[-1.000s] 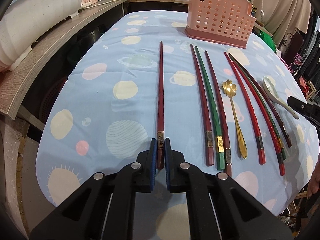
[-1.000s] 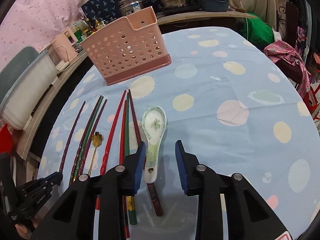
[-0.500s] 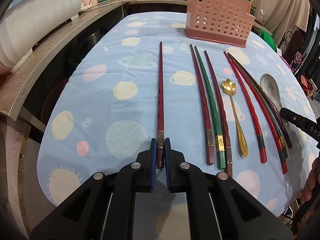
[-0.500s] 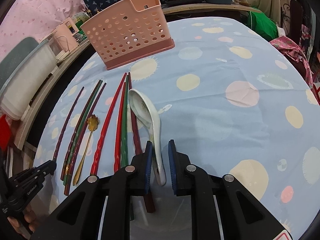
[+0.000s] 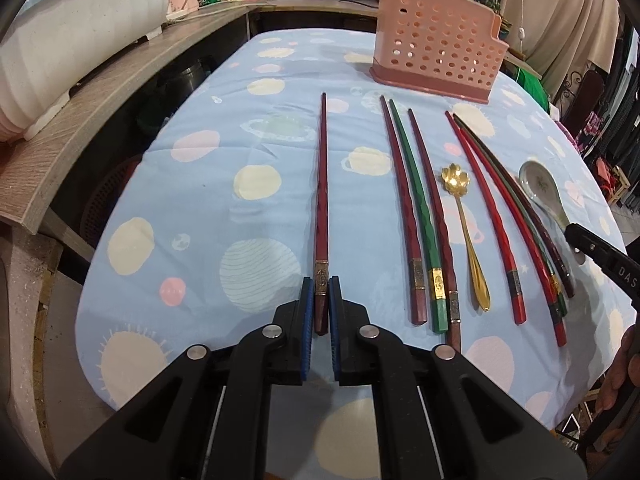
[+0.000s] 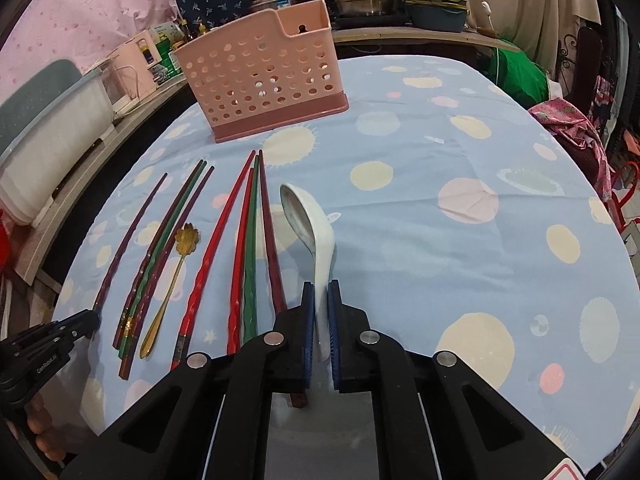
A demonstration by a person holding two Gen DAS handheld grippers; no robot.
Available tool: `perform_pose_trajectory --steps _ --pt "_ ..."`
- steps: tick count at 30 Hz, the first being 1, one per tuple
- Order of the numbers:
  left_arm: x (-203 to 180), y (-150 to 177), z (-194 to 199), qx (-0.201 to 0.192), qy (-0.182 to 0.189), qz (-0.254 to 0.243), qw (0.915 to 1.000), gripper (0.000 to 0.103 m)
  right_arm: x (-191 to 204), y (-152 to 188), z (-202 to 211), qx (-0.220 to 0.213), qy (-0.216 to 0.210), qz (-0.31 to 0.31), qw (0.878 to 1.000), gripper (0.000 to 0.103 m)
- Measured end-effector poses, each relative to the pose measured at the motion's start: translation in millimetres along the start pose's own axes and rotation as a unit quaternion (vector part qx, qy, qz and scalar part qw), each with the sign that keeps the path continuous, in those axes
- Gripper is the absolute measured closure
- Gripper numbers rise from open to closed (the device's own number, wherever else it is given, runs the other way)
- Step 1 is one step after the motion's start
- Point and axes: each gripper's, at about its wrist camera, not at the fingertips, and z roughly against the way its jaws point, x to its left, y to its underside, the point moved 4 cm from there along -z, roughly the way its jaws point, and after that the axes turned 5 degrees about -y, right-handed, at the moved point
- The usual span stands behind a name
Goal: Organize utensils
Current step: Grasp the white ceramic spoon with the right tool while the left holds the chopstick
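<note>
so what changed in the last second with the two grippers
The right gripper has just been closing and is now shut on the white ceramic spoon handle, tipping the spoon onto its side. The left gripper stayed clamped on the dark red chopstick; other utensils unmoved.

On the planet-print blue tablecloth (image 5: 192, 184), the perforated pink plastic utensil holder (image 5: 436, 60) stands at the far end. Before it lie the lacquered wooden chopsticks (image 5: 416, 216) side by side, the gold flower-bowled metal spoon (image 5: 466, 224) among them, the white ceramic soup spoon (image 6: 314, 240) rightmost.
</note>
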Motion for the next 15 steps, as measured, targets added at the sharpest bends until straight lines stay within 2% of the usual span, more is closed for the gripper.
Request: perform_pose_trajectory --steps 4,5,8,10,12,13,15 --pt "8.8 -10.8 15.2 -0.018 0.006 0.014 0.9997 0.096 -0.9 -14.7 18.2 -0.021 0.004 -0.002 1.0 0.098" --pt "10.7 -14.6 19.4 -0.024 0.007 0.017 0.9996 0.096 -0.9 -18.8 22.3 -0.026 0.0 -0.004 1.0 0.102" --pt "15.5 -31.5 36.0 -0.049 0.008 0.023 0.9985 0.096 -0.1 -31.5 32.4 -0.041 0.0 -0.001 0.999 0.102" --pt "17.8 -42.8 46.4 -0.068 0.008 0.026 0.9973 0.096 0.3 -35.7 33.2 -0.045 0.009 0.005 0.999 0.102" --pt "19.6 -52.5 54.6 -0.083 0.008 0.031 0.996 0.096 -1.8 -32.7 30.2 -0.035 -0.002 0.0 0.999 0.102" --pt "20.1 -55.2 57.3 -0.088 0.008 0.032 0.9956 0.096 -2.5 -28.5 29.5 -0.03 -0.007 -0.002 1.0 0.102" --pt "19.3 -55.3 58.7 -0.089 0.008 0.032 0.9955 0.096 -2.7 -18.2 29.1 -0.023 -0.006 -0.004 1.0 0.095"
